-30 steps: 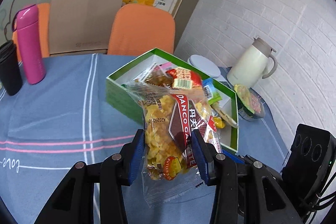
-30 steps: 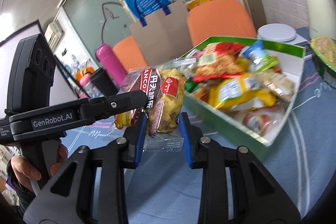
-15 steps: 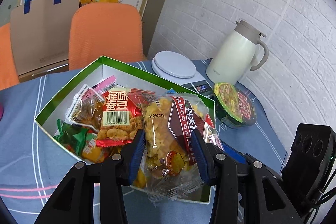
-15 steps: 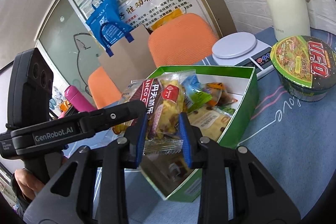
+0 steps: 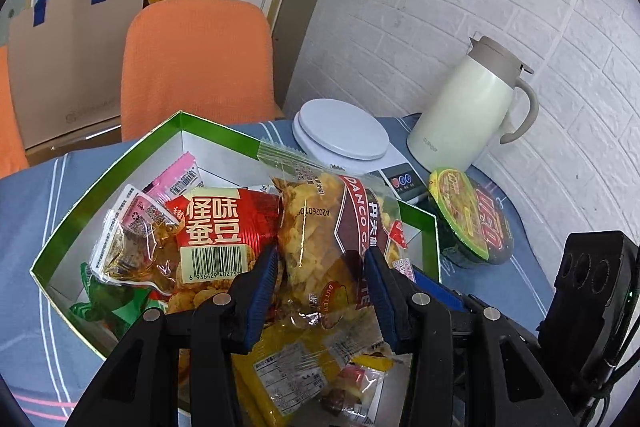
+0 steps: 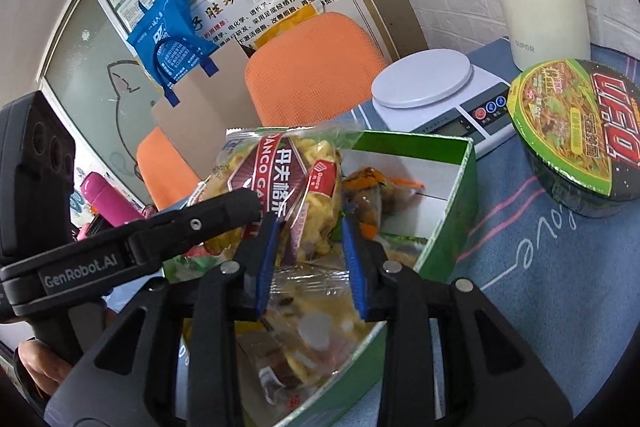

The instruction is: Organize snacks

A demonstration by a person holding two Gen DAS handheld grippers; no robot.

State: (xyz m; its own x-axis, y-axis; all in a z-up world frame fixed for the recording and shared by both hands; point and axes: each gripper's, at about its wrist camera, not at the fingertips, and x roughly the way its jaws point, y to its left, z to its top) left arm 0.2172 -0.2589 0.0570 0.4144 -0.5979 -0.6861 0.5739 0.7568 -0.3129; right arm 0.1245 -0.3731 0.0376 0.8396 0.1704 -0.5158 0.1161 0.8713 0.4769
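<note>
The clear cookie bag with its dark red "DANCO" band stands nearly upright over the green box, long axis vertical, sealed top edge uppermost and tilted slightly away from the cameras. Its lower end hangs just above the snacks already in the box, among them a red broad-bean packet to its left and a yellow packet beneath it.

The box sits on a desk covered with a blue cloth bearing pink and white stripes. Just beyond the box lie a white kitchen scale, a green-lidded noodle bowl and a cream thermal jug against a white brick wall. An orange chair, a brown paper bag and a wall poster with Chinese characters stand behind the desk; a pink bottle shows at far left in the right wrist view.

The left gripper pinches the bag near its lower half, blue pads pressed into both faces. The right gripper likewise clamps the bag's lower edge, its fingers narrowly parted by the bag's thickness. A hand holds the left gripper's handle.
</note>
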